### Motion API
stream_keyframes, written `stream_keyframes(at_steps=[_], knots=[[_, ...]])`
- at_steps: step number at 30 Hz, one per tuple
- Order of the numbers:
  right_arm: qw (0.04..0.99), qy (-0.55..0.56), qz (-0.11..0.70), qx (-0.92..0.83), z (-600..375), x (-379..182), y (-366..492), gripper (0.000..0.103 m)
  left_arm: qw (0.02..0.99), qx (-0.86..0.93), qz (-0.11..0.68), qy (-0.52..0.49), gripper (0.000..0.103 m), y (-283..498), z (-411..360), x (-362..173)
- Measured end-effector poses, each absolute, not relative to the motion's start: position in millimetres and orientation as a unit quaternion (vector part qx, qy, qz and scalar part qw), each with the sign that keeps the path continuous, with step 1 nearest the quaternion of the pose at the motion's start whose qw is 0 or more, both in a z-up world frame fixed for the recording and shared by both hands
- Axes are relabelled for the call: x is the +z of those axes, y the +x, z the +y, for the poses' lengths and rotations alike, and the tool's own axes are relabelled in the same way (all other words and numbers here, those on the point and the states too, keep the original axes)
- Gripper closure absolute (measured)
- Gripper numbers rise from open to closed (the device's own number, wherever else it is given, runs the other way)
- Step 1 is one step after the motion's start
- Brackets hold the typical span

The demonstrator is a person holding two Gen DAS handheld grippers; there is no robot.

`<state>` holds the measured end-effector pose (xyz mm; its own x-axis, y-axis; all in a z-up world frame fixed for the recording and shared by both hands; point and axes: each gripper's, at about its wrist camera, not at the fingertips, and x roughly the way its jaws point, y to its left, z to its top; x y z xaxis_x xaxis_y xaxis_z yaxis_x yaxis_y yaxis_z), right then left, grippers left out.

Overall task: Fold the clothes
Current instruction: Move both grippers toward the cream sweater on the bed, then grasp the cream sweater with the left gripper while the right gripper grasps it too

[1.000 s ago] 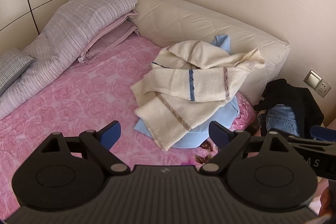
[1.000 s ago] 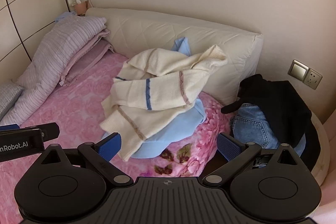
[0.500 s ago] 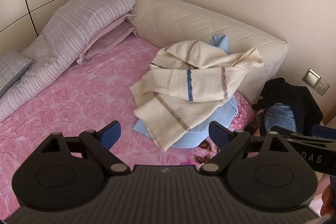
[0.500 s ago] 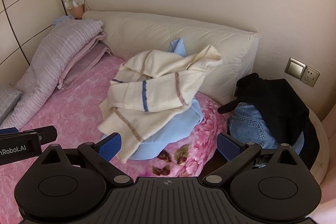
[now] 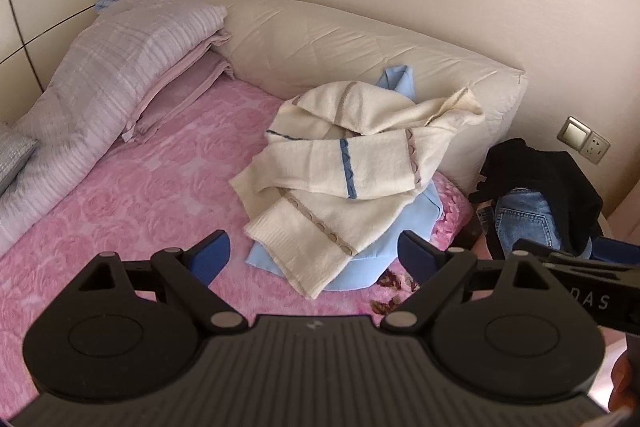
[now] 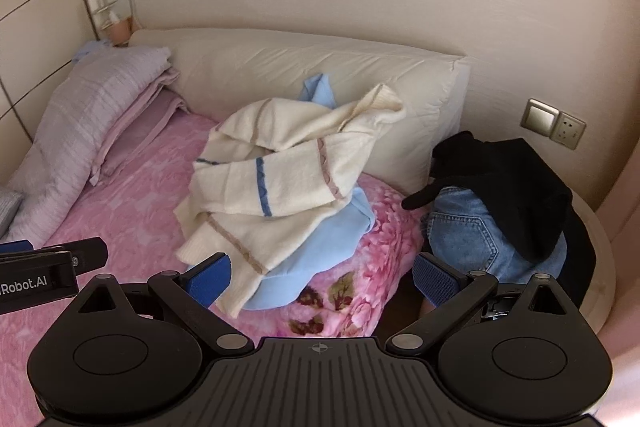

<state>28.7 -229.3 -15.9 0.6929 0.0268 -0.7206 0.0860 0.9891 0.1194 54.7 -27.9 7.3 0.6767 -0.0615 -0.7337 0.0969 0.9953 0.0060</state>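
Cream knit sweater (image 5: 348, 167) crumpled atop light blue garment (image 5: 404, 227) on pink bed (image 5: 140, 195). Left hand-held gripper (image 5: 314, 253) and right hand-held gripper (image 6: 322, 275) both wide open, empty, above bed edge.

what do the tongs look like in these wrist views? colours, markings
Both are alike: the left tongs and right tongs have matte black linkage arms with silver pivot pins, round black hubs, a ribbed black centre plate and blue textured fingertip pads. White lettering on the side of each body reads "Robot.AI", partly cut off. No cables or sleeves show.

Pink floral blanket (image 5: 132, 195) beside lilac quilt (image 5: 100, 75) (folded), wall switch (image 6: 542, 118).
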Motion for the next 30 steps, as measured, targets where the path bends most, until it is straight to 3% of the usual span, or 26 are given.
stream_keyframes(at_steps=[19,30], knots=[[0.910,0.092,0.396,-0.082,-201,-37,22,0.003,0.894,-0.070,0.442,0.030,0.014,68,37,-24],[0.894,0.106,0.429,-0.066,-203,-62,36,0.003,0.871,-0.091,0.483,0.024,0.021,91,40,-50]])
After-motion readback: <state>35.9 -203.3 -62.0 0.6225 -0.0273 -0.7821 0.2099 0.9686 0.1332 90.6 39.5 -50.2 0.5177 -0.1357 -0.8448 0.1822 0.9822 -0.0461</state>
